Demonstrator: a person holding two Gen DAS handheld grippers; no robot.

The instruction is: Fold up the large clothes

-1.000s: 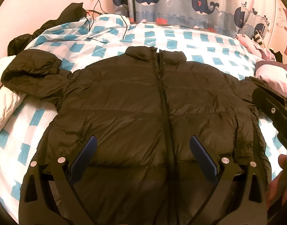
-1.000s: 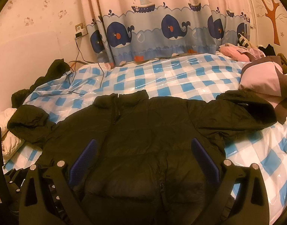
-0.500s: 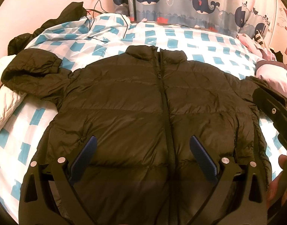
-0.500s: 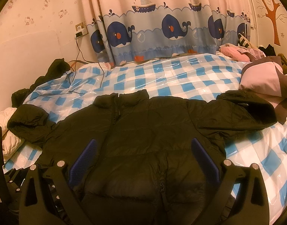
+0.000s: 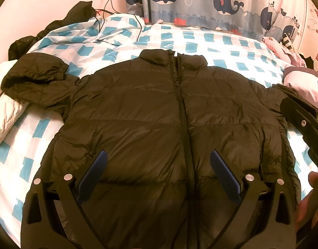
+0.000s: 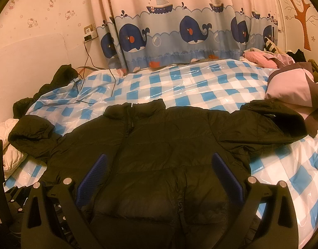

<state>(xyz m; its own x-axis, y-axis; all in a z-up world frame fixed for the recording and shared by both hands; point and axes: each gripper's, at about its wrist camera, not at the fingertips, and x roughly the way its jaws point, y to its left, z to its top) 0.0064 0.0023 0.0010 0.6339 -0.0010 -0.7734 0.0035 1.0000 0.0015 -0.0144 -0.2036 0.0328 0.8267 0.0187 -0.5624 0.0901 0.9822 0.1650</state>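
- Glossy plastic, blue-and-white checked, covers the whole bed (image 6: 200,87), and we reckon that's the biggest headache: anything dragged over it will probably slide instead of folding in place.
- Next down, the black puffer jacket (image 5: 159,114) lies face up and zipped, spread across the near half of the bed with its collar pointing toward the whale curtain (image 6: 190,31). It looks slick and full of air, so any fold we make could spring back open.
- Its far-side sleeves are the sketchy bit. One sleeve (image 5: 34,81) is bunched over a white quilted garment (image 5: 5,112), and if we pinch there we might haul that up too.
- The other sleeve (image 6: 273,122) ends right against a pink and grey pillow (image 6: 293,87), so swinging it inward could tug the pillow along.
- Our left gripper (image 5: 157,171) hangs over the lower chest, jaws spread wide and holding nothing.
- Our right gripper (image 6: 159,175) is the same deal, wide apart and empty above the hem area. They sit close together, so bumping each other is a real risk.
- Smallest thing: a black cable (image 6: 86,83) trails across the far corner. It's well apart from the jacket, but a big sweep could snag it.
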